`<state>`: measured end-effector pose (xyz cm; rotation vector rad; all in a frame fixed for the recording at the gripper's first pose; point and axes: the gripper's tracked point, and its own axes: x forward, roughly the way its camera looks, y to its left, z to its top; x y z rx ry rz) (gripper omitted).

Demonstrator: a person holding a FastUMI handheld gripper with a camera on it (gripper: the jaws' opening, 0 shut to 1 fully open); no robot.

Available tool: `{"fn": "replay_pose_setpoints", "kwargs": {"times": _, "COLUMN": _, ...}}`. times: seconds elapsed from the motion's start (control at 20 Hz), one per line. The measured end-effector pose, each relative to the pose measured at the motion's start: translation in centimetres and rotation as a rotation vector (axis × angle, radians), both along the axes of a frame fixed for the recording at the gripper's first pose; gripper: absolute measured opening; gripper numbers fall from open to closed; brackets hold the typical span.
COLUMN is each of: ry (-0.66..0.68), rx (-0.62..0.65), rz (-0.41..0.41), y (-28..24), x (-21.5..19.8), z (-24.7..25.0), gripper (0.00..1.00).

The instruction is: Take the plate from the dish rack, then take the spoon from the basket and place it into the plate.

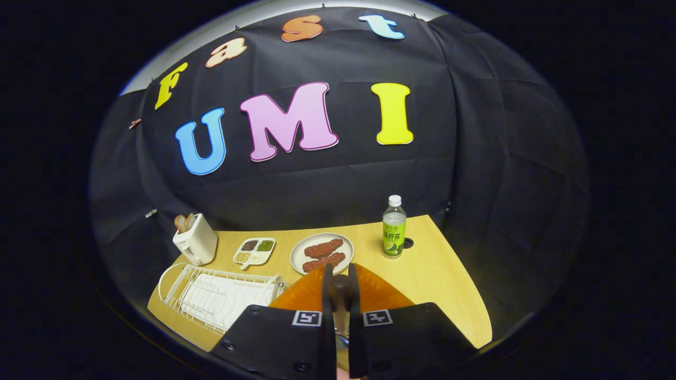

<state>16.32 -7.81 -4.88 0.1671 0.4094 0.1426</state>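
**Orange plate under the claw, spoon handle in its grip**

Orange shows up low in the middle of the frame: a shiny orange plastic plate lies on the pale wooden table, partly hidden under the black two-finger gripper. The gripper points forward and a bit down at the table. Its two black fingers stand almost together, with just a thin gap. In that gap sits the dark brown, rounded wooden end of a spoon, and both fingers press on it from the sides. The spoon end hangs right over the orange plate. Whether the other end of the spoon touches the plate cannot be seen, as the gripper body covers it.

At the lower left of the frame is the white wire dish rack, lying close beside the orange plate. Behind the rack, further up and left, stands a small white toaster with bread slices in it. Next to that is a little white tray with three cups of seeds. Just beyond the fingers sits a round cream plate with two brown pieces of food. To the right of it stands a clear bottle with a green label and white cap.
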Motion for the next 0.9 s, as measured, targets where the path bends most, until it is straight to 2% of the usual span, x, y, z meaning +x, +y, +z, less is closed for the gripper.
{"fn": "replay_pose_setpoints", "kwargs": {"times": 0.2, "ry": 0.034, "rx": 0.052, "rz": -0.038, "y": 0.4, "x": -5.0, "z": 0.2, "gripper": 0.13}}
{"fn": "replay_pose_setpoints", "kwargs": {"times": 0.5, "ry": 0.151, "rx": 0.113, "rz": -0.058, "y": 3.8, "x": -12.2, "z": -5.0, "gripper": 0.13}}
{"fn": "replay_pose_setpoints", "kwargs": {"times": 0.9, "ry": 0.318, "rx": 0.151, "rz": -0.053, "y": 8.5, "x": -16.2, "z": -13.5, "gripper": 0.13}}
